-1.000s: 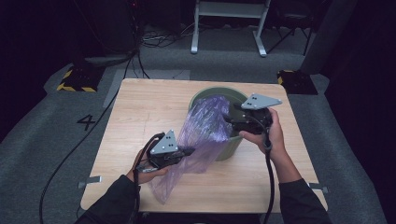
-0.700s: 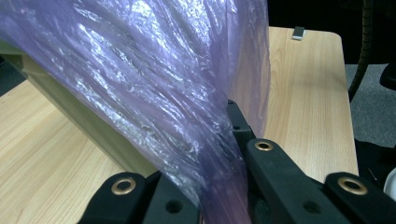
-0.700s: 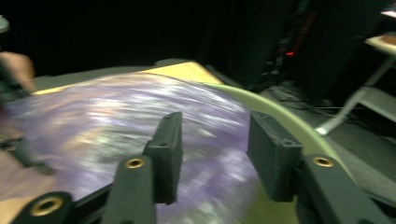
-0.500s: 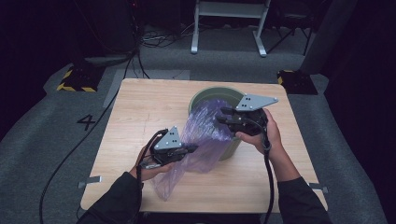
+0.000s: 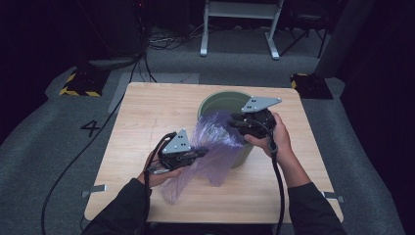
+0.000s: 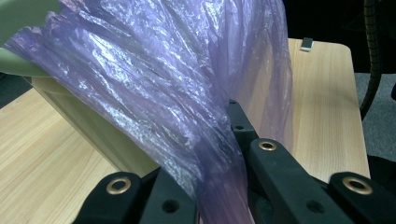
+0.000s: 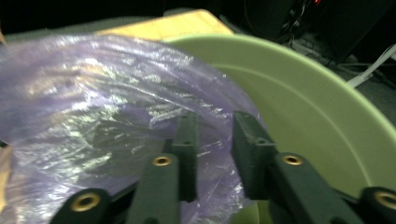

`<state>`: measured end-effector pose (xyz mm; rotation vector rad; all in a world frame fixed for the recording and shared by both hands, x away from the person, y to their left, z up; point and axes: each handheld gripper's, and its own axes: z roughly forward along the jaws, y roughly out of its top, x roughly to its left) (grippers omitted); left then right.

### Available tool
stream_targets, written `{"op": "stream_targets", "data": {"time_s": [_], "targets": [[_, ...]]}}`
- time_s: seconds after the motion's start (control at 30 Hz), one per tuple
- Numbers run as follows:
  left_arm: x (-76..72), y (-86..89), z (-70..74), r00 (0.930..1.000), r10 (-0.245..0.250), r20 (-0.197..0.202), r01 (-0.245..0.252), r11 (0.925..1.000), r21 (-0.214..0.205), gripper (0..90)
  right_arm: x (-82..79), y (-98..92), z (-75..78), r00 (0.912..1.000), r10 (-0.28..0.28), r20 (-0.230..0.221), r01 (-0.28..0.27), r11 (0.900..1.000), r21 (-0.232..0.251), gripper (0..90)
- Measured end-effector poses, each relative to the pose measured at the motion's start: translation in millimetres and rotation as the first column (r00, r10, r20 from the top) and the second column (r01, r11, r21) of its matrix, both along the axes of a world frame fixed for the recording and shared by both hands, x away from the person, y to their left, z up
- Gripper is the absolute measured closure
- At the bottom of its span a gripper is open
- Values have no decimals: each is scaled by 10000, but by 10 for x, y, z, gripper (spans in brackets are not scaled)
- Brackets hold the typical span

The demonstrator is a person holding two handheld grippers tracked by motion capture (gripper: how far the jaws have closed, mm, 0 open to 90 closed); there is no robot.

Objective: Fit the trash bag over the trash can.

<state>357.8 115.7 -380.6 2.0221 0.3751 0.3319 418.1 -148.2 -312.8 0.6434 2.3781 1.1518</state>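
Table: the wooden table (image 5: 147, 122) filled the middle of the high view, and I saw its bare boards along the right edge of the left gripper view.

Bin: the green bin (image 5: 220, 101) stood upright on the table, right of centre in the high view; its pale rim and inner wall (image 7: 303, 93) curved across the right half of the right gripper view.

Bag: the purple plastic bag (image 5: 215, 152) stretched from the bin's near rim down and left to the lower middle of the high view, draped over the bin's outer side with its loose end lying on the table. In the left gripper view it fanned across the upper half of the frame (image 6: 154, 79).

Right gripper: I held the right gripper (image 5: 235, 125) at the bin's rim, centre right in the high view. Its jaws had just been closing and stood at a narrow gap, one on each side of the bag's edge (image 7: 212, 149); I could not tell whether the pads pressed the film.

Left gripper: the left gripper (image 5: 200, 152) sat lower centre-left in the high view, its jaws clamped on a gathered bunch of the bag, which ran down between them at the bottom of its own view (image 6: 219, 186).
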Motion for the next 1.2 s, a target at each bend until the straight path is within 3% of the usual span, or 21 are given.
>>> {"op": "stream_targets", "data": {"time_s": [0.07,0.17,0.27,0.4,0.5,0.57,0.63,0.7,0.83,1.07,1.2], "targets": [[14,-6,-3,10000,27,-37,-27,10000,-12,858,-28,-43,35,9996,-147,228,140,9993,347,626],[31,-18,-10,10000,38,-86,-38,10000,-10,857,-103,-103,108,9987,41,504,-88,9956,933,527],[52,-39,-19,9998,50,-172,-50,10000,-9,858,-195,-129,168,9960,705,554,-785,9844,1576,460],[67,-67,-27,9997,73,-235,-73,10000,16,855,-313,-42,165,9835,1780,328,-1810,9695,1653,389],[70,-80,-31,9997,73,-245,-72,10000,28,847,-340,64,97,9746,2241,-34,-2222,9682,1151,376],[66,-83,-29,9997,41,-254,-41,10000,-7,840,-321,108,48,9711,2376,-240,-2347,9681,874,448],[63,-80,-26,9998,45,-208,-45,10000,-13,834,-292,123,5,9722,2330,-226,-2313,9711,594,603],[65,-74,-26,9998,16,-201,-18,10000,-76,822,-264,124,-22,9725,2314,-254,-2296,9715,599,699],[61,-59,-17,9999,50,-161,-52,9999,-154,782,-261,136,-50,9733,2296,76,-2297,9726,363,870],[15,26,16,9996,144,-244,-147,9998,-157,585,-251,94,-18,9761,2125,447,-2141,9762,347,899],[-38,117,49,9992,76,-400,-75,10000,38,487,-233,-1,21,9834,1692,650,-1736,9824,691,896]]}}
